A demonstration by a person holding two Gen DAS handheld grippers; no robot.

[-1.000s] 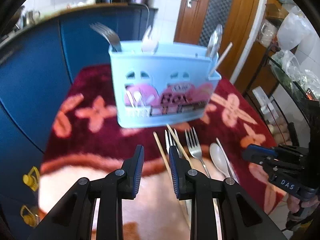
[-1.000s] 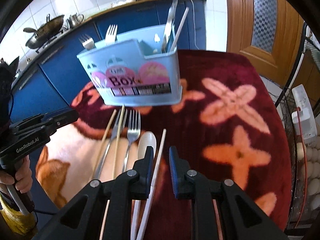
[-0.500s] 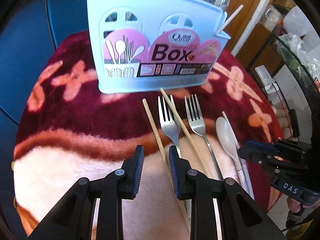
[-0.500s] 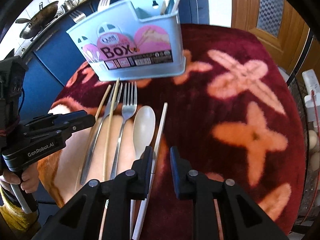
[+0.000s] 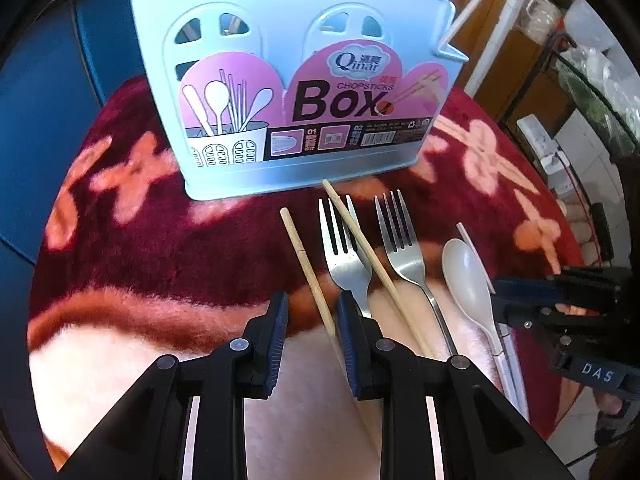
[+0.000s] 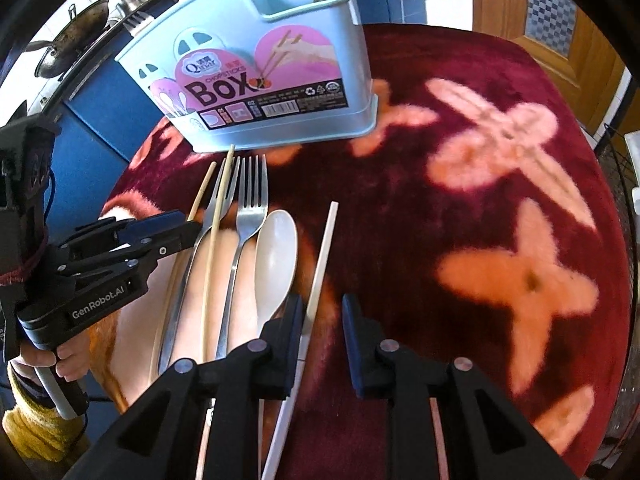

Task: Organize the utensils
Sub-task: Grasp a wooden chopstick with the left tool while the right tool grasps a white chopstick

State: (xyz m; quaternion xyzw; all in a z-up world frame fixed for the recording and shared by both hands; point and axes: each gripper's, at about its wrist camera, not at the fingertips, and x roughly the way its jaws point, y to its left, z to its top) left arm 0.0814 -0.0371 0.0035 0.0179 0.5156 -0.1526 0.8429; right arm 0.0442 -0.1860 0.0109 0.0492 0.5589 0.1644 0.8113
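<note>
A light blue utensil box [image 5: 296,80] [image 6: 260,76] stands at the far side of the red flowered cloth, with forks, a spoon and a chopstick in it. In front of it lie two wooden chopsticks [image 5: 308,272] [image 5: 372,260], two metal forks [image 5: 344,256] [image 5: 404,248], a white spoon [image 5: 468,276] [image 6: 276,260] and a white chopstick [image 6: 320,264]. My left gripper [image 5: 310,312] is open with the left wooden chopstick between its fingers. My right gripper [image 6: 318,312] is open over the white chopstick.
Blue kitchen cabinets [image 5: 36,120] stand behind the table, with a wok [image 6: 64,48] and kettle on the counter. A wooden door [image 6: 560,20] is at the back right. A wire rack [image 5: 592,92] with bags stands at the right.
Both grippers have moved down and closer to the utensils on the cloth. The box now looms larger. Neither gripper has taken hold of anything.
</note>
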